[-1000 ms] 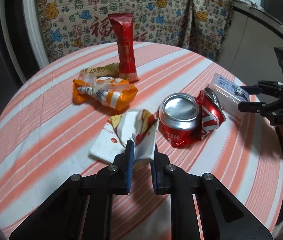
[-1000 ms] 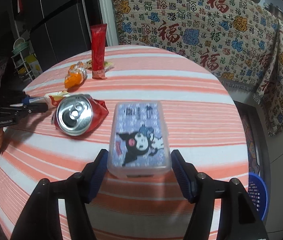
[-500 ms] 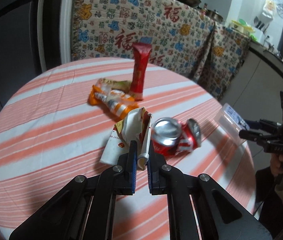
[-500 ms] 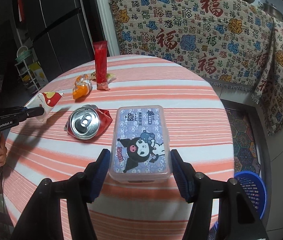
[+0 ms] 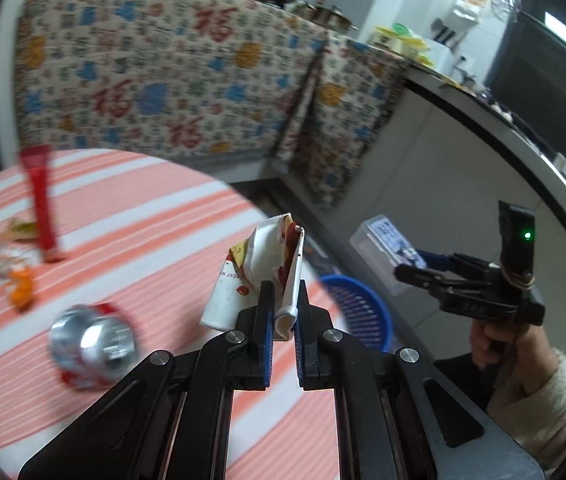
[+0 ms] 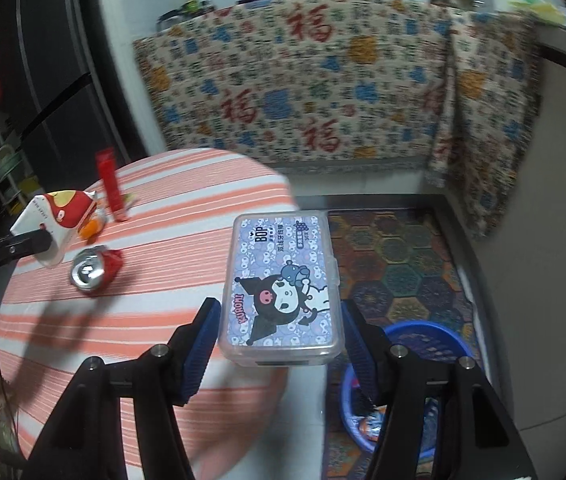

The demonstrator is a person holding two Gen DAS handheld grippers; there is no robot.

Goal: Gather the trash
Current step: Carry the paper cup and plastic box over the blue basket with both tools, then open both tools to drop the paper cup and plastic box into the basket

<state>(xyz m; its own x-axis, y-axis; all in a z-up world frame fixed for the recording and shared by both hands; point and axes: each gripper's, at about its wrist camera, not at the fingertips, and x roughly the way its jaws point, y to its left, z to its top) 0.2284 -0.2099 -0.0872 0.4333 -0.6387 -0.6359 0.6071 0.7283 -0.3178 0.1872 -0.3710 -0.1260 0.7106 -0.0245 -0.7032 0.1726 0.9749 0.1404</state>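
My left gripper [image 5: 282, 308] is shut on a crumpled white and red paper wrapper [image 5: 261, 268] and holds it in the air past the table's right edge. The wrapper also shows at the left of the right wrist view [image 6: 57, 220]. My right gripper [image 6: 281, 332] is shut on a clear plastic box with a cartoon label [image 6: 281, 284], lifted beside the table; the box also shows in the left wrist view [image 5: 389, 246]. A blue basket [image 6: 427, 340] stands on the floor below the box, and it shows in the left wrist view [image 5: 357, 304] too.
On the round striped table [image 5: 135, 224] lie a crushed red can [image 5: 93, 346], a tall red packet [image 5: 41, 204] and an orange wrapper [image 5: 13, 272]. A patterned cloth [image 6: 323, 80] covers the counter behind. A patterned mat [image 6: 395, 256] covers the floor.
Both grippers rose and swung right, away from the table, with the wrapper and the box in them. The blue basket has come into both views.
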